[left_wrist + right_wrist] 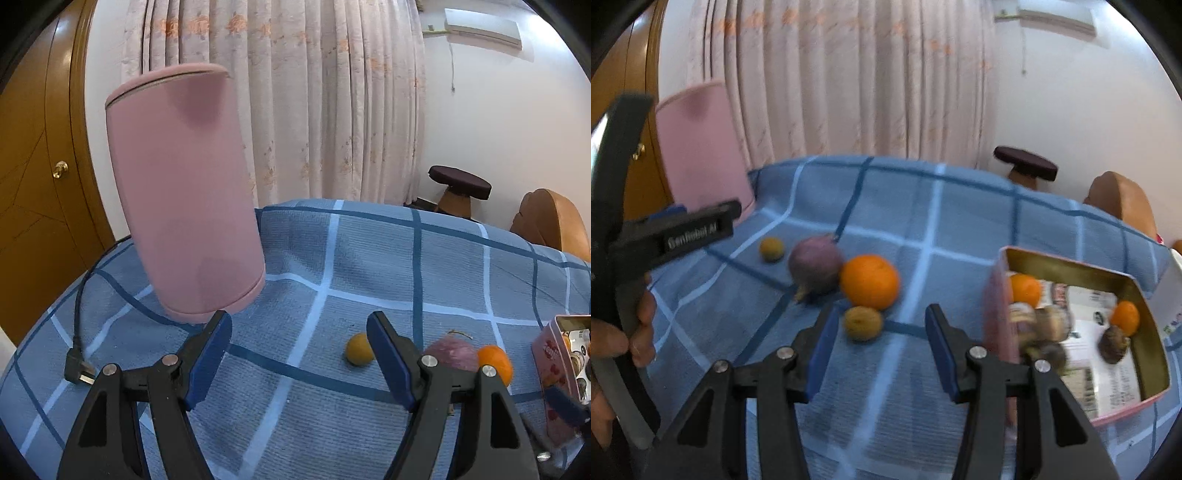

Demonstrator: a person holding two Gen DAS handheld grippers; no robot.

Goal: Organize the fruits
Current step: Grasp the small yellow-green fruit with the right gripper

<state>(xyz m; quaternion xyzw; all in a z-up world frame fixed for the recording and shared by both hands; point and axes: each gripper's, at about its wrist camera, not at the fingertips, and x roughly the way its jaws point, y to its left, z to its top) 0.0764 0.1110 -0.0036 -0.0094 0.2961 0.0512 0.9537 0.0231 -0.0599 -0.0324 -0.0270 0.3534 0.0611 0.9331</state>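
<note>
Fruit on the blue cloth, box at the side

While the fruit lies loose on the blue checked cloth (923, 229), both grippers hang over it with nothing in them. A big orange (870, 281) sits in the middle, touching a purple round fruit (814, 264) on its left. A small brown fruit (862, 322) rests just in front of the orange. One more small yellow fruit (771, 249) lies apart, farther left.

On the right stands a pink tin box (1071, 266) with its top open. Two small oranges and some brown things lie inside it. It sits close to the right edge of the cloth.

Jaws of the right gripper (882, 350) stand partly open and hold nothing, and the small brown fruit is just past their tips. Jaws of the left gripper (299, 354) stand wide open and hold nothing. A hand (617, 332) holds its handle.

Bare cloth lies between the fruit and the box. A tall pink can (184, 192) stands at the far left, with a black plug (79, 371) and cord near the left edge.
</note>
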